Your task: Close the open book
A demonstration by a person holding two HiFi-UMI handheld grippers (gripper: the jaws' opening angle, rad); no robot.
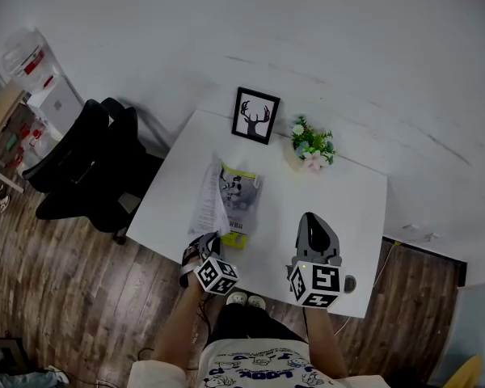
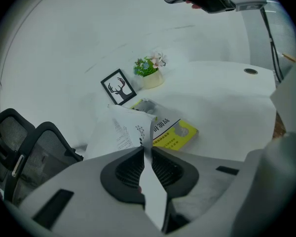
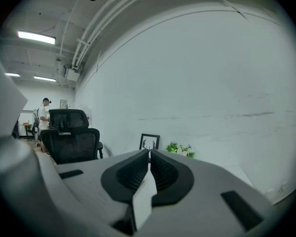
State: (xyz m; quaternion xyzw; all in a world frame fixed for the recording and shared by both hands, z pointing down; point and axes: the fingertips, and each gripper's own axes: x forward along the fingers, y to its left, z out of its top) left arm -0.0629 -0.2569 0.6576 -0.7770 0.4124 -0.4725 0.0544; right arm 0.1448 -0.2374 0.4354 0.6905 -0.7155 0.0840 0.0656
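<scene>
pinching raised page [image 2: 128, 127] of book [image 1: 238, 204] in left gripper [image 2: 145, 149] jaws | right gripper [image 3: 149, 154] jaws clenched, empty | cover [image 2: 180, 132] print unreadable

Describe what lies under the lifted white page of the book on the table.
Under the white page, the book shows a yellow printed surface with a grey picture, lying flat on the table. The part beside the spine is covered by the page.
</scene>
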